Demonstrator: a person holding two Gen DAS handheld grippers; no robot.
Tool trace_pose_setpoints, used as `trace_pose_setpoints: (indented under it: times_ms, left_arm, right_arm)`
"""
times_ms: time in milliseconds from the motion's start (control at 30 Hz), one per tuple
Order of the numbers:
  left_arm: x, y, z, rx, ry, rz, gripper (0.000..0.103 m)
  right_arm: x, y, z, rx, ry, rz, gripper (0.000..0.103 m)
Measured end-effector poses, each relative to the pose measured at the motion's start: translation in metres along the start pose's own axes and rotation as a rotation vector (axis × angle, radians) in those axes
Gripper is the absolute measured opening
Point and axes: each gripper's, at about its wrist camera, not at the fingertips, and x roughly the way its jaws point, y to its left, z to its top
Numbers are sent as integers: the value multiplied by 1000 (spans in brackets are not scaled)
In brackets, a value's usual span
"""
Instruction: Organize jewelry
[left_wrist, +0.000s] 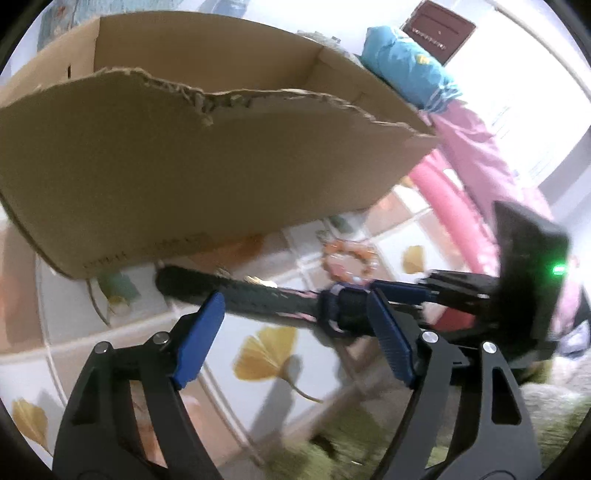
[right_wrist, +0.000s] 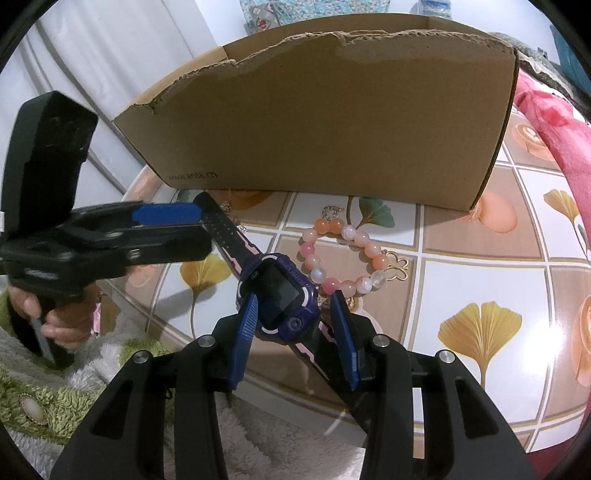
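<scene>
A dark blue smartwatch (right_wrist: 282, 297) with a black and pink strap lies across the table's front edge. My right gripper (right_wrist: 293, 301) is shut on the watch body, its blue pads against both sides. My left gripper (left_wrist: 295, 306) is open, its pads on either side of the strap (left_wrist: 240, 291), apart from it; in the right wrist view the left gripper (right_wrist: 170, 218) sits over the strap's far end. A pink and orange bead bracelet (right_wrist: 345, 254) with a gold butterfly charm lies beside the watch. It also shows in the left wrist view (left_wrist: 349, 260).
A torn-edged cardboard box (right_wrist: 332, 125) stands open behind the jewelry, also in the left wrist view (left_wrist: 207, 155). The table (right_wrist: 480, 258) has a tile and ginkgo-leaf pattern. Pink cloth (right_wrist: 554, 122) lies at the right. Green fuzzy sleeves are below.
</scene>
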Motion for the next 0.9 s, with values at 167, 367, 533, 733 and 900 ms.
trace_pose_setpoints:
  times_ms: [167, 367, 533, 733, 900]
  left_arm:
    - [8, 3, -9, -108, 55, -176, 75]
    - [28, 21, -8, -290, 61, -283, 75]
    - [28, 15, -7, -287, 31, -272, 75]
    - [24, 22, -8, -340, -13, -315, 75]
    - [21, 19, -6, -322, -22, -293, 75]
  right_arm:
    - [-1, -2, -1, -2, -2, 3, 39]
    - [-3, -2, -2, -11, -5, -2, 39]
    - [-2, -2, -2, -11, -7, 3, 39]
    - [-2, -3, -3, -11, -7, 6, 39]
    - [-3, -4, -2, -10, -7, 6, 39]
